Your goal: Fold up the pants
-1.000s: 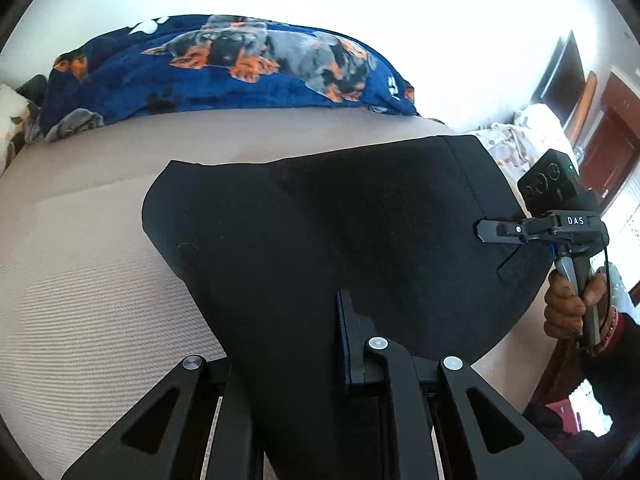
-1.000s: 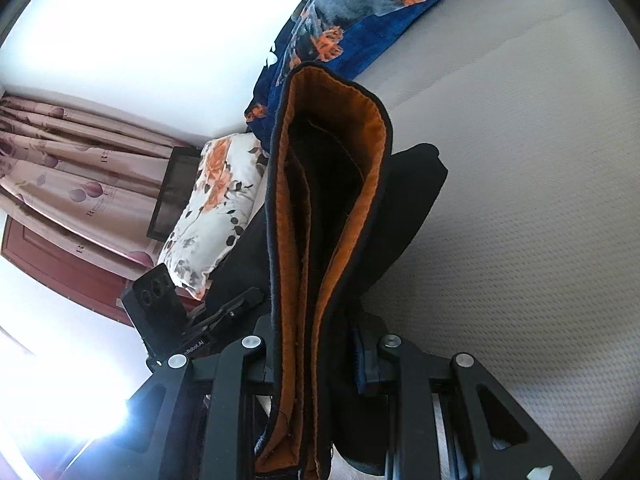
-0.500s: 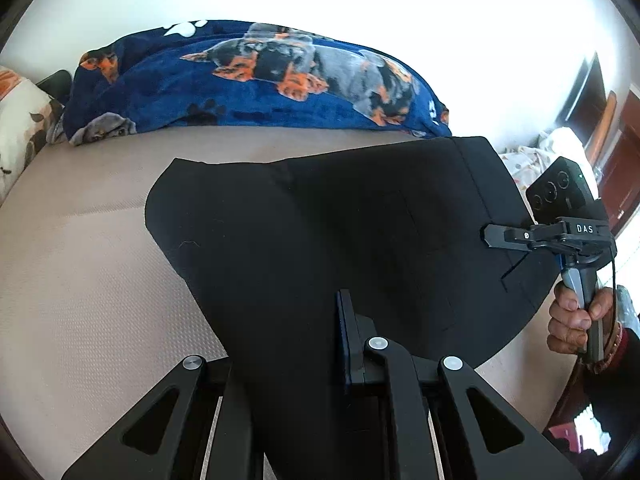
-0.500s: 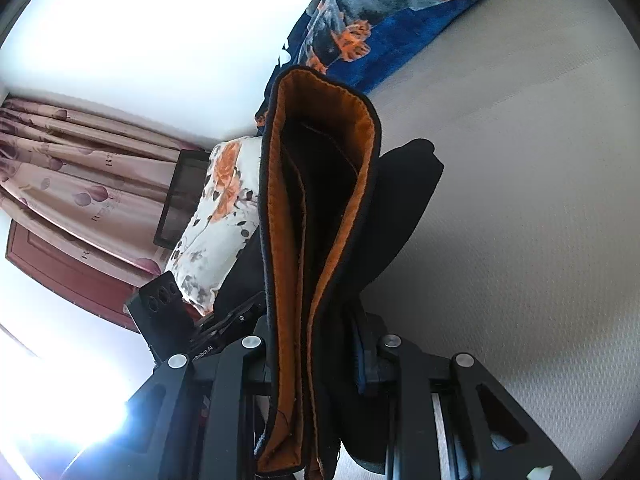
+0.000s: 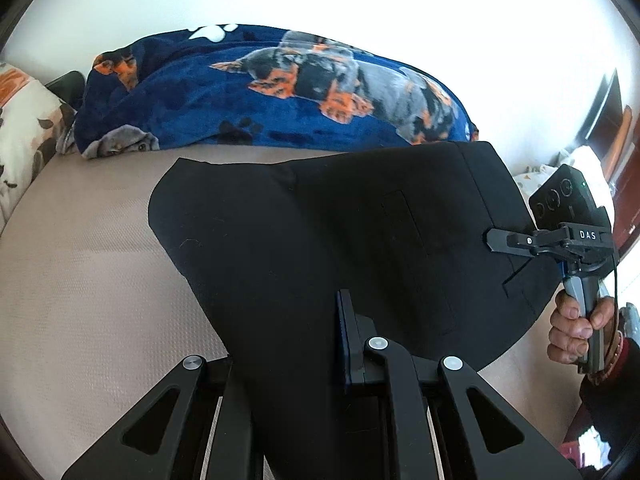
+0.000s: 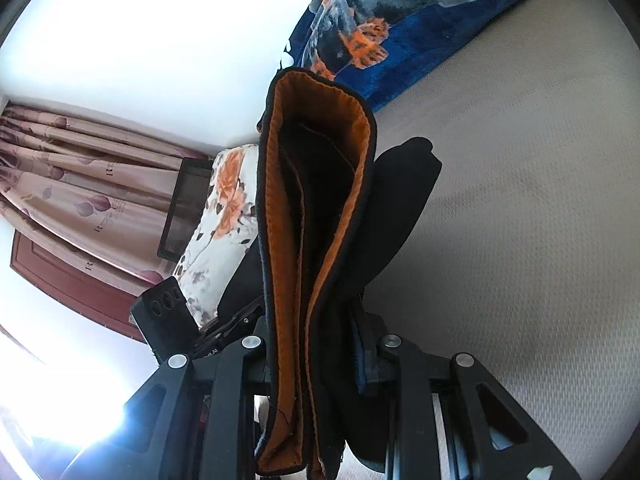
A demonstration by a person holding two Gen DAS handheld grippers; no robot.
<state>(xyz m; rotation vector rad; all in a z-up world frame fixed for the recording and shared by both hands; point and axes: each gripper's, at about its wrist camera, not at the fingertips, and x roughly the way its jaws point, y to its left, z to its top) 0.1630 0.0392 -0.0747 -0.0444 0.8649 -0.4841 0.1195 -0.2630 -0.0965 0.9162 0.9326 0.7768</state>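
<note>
1 pants, 2 tools, 1 blanket, 1 pillow

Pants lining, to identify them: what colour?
Orange, inside the black pants; right wrist view shows it best.

It was a home bedroom, w/ a beige mattress, a blue dog-print blanket bunched along its far edge, a floral pillow, patterned pink curtains & dark wood furniture against white walls.
</note>
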